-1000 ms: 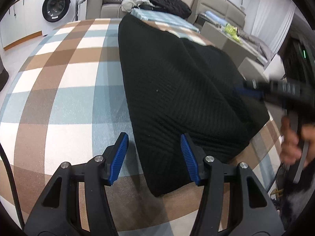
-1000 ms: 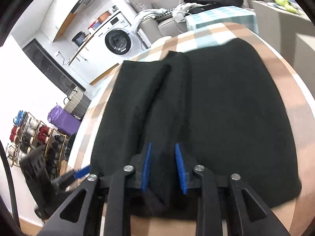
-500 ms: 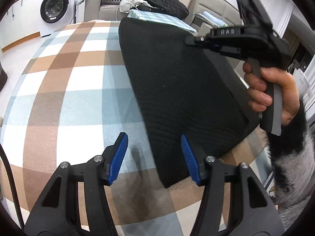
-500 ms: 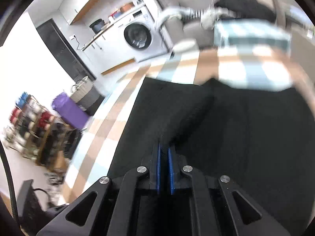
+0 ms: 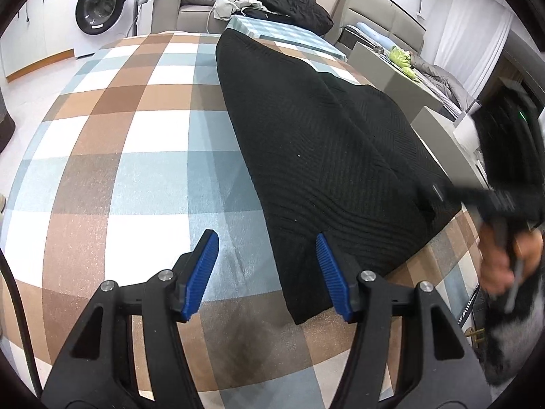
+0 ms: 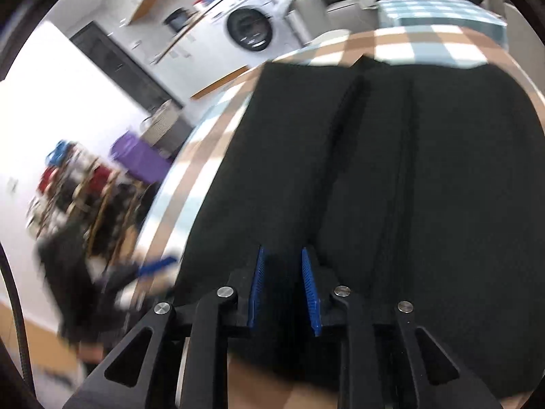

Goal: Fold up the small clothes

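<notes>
Half a second back my right gripper [image 6: 285,289] was clamped tight on a raised ridge of the black knit garment [image 5: 327,156]; since then its jaws have just been opening, and they now stand a little apart over the near hem, cloth lying under and between them but, as far as I can judge, not pressed by the pads. Over on the other side my left gripper [image 5: 265,272] hangs released, jaws wide, straddling the near left corner of the garment with one pad over bare plaid tablecloth [image 5: 112,156] and the other over the knit. I read this as the re-grip before the next fold. To do it well I would sink both grippers onto the near hem, bite through every layer at matching points, then lift evenly so the corners travel together. That garment lies flat on the table, running away from me, its right side already turned in so a long lengthwise ridge shows, ribbed, matte, soft and likely to sag if held at one corner only.
</notes>
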### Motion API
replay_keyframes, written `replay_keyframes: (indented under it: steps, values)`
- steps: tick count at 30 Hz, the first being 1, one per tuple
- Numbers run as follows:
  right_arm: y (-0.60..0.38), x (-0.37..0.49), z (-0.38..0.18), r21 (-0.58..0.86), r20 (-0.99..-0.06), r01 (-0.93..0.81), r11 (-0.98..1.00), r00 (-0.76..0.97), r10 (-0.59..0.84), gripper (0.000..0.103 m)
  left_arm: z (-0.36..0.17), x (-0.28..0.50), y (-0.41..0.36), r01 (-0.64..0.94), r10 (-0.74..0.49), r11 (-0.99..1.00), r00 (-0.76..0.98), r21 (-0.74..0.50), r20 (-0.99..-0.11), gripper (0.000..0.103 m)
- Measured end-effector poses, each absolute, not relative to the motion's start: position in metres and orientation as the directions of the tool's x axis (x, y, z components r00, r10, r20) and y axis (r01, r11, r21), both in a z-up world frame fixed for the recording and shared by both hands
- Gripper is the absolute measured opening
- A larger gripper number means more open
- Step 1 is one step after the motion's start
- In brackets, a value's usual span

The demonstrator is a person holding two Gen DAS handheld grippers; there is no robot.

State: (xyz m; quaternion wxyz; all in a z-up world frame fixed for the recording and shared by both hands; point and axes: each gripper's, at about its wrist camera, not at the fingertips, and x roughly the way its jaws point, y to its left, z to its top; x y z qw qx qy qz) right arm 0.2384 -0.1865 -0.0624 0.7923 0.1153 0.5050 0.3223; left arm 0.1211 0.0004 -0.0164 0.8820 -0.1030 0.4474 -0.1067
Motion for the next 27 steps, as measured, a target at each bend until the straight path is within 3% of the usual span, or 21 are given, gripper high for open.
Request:
replay_keyframes:
  steps: [2,6,7,10,14,17,20,25,27]
  values:
    - [-0.191,0.217,-0.067,0.502,-0.733,-0.409,0.762,0.266,0.626,0.046,-0.016,0.122,-0.002,0.103,-0.278,0.958,0.577,-0.269,-0.768,0.057]
    - [-0.194,0.198,-0.074,0.43,-0.754,-0.445,0.785,0.3,0.584,0.046,-0.017,0.124,-0.005,0.109,-0.272,0.96,0.574,-0.257,-0.772,0.057]
    - [-0.193,0.197,-0.075,0.415,-0.754,-0.455,0.788,0.312,0.578,0.043,-0.016,0.124,-0.006,0.109,-0.272,0.96,0.576,-0.257,-0.771,0.057]
    - [-0.187,0.198,-0.074,0.407,-0.756,-0.486,0.773,0.296,0.584,0.005,-0.012,0.124,-0.006,0.102,-0.265,0.962,0.583,-0.254,-0.768,0.057]
    - [-0.189,0.195,-0.047,0.452,-0.703,-0.526,0.72,0.286,0.651,0.005,-0.002,0.122,-0.006,0.102,-0.259,0.963,0.602,-0.25,-0.755,0.057]
    - [-0.194,0.194,-0.051,0.391,-0.757,-0.479,0.786,0.318,0.571,0.005,-0.004,0.123,-0.008,0.101,-0.255,0.964,0.598,-0.244,-0.76,0.057]
    - [-0.195,0.203,-0.076,0.364,-0.826,-0.417,0.833,0.269,0.495,0.008,-0.008,0.125,-0.011,0.102,-0.249,0.967,0.583,-0.235,-0.774,0.057]
    - [-0.216,0.212,-0.056,0.445,-0.745,-0.387,0.807,0.34,0.574,0.03,-0.01,0.124,-0.014,0.112,-0.255,0.966,0.578,-0.235,-0.775,0.057]
    - [-0.225,0.23,-0.056,0.458,-0.736,-0.327,0.827,0.382,0.559,0.031,-0.011,0.126,-0.015,0.111,-0.254,0.966,0.575,-0.234,-0.778,0.057]
